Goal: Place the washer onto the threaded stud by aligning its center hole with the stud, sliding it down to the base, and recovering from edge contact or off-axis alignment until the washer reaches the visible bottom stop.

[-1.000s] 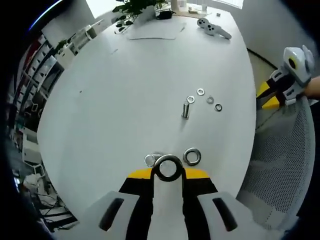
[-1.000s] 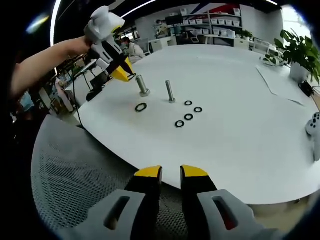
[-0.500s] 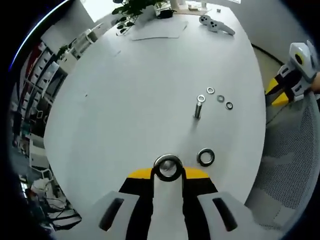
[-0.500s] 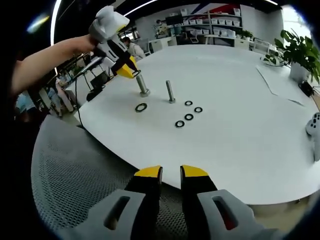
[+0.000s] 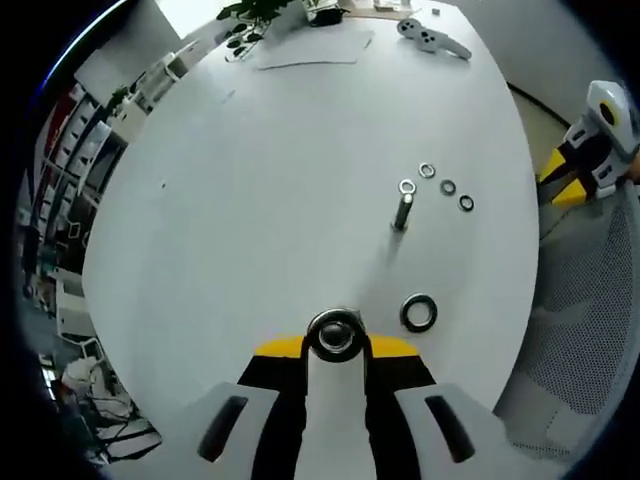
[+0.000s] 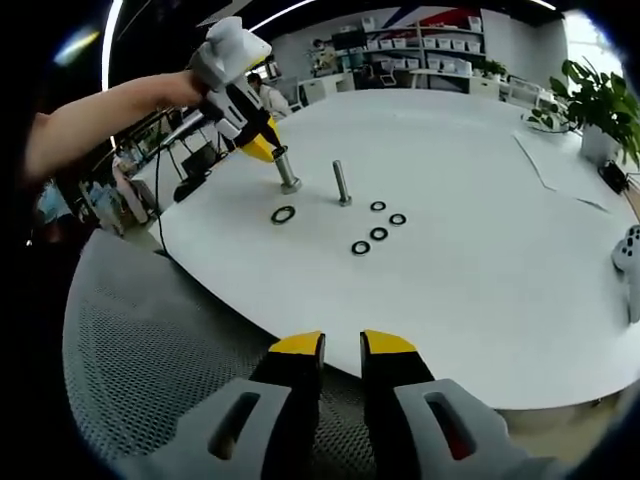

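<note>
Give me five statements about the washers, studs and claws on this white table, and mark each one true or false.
1. The left claw grips a washer. True.
2. Two upright studs stand on the table. True: the near stud and the far stud.
3. The left claw hovers over the far stud. False: in the right gripper view it sits at the top of the near stud.
4. The right claw holds a washer. False: its jaws are nearly closed with nothing between them.
5. A large loose washer lies flat beside the near stud. True.
</note>
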`<state>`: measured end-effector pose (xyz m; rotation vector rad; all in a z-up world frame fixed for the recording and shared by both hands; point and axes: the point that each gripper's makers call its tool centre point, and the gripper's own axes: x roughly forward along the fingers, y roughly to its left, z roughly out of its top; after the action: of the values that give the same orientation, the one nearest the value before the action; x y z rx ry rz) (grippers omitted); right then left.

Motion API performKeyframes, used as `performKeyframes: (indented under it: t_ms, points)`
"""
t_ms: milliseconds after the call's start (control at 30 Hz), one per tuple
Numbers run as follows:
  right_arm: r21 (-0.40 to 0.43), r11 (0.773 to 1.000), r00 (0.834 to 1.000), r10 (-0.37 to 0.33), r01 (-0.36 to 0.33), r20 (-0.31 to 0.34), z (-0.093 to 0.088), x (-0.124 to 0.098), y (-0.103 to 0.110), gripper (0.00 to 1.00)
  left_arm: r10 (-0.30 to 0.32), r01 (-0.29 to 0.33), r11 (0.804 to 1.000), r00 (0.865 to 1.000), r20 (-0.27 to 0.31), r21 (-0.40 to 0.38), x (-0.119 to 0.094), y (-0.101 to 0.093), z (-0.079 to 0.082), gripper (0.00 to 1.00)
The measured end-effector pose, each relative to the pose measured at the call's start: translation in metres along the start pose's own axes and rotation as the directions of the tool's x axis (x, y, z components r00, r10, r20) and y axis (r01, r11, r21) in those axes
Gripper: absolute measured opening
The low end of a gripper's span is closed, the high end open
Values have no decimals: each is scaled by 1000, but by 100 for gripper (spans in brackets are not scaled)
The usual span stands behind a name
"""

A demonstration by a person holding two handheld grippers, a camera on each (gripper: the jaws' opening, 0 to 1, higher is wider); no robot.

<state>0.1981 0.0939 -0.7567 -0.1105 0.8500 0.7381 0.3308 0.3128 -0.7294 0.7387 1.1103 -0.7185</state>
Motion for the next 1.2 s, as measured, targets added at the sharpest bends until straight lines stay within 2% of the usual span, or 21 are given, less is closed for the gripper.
performKeyframes:
  t_ms: [267,900,1200]
  points:
    - [1,1000,1000,-1,1,4,0,0,0,17,-21,21,1000,999,-37,5,11,0,-4,18]
    - [-1,1000,1000,4,-4,4,1,0,0,17,-74,72,997,994,-79,-25,43,-9,-14,19]
    - [-2,1000,1000,6,-6,3,0,0,0,17,-104,101,993,992,-66,-57,46,-11,-18,20]
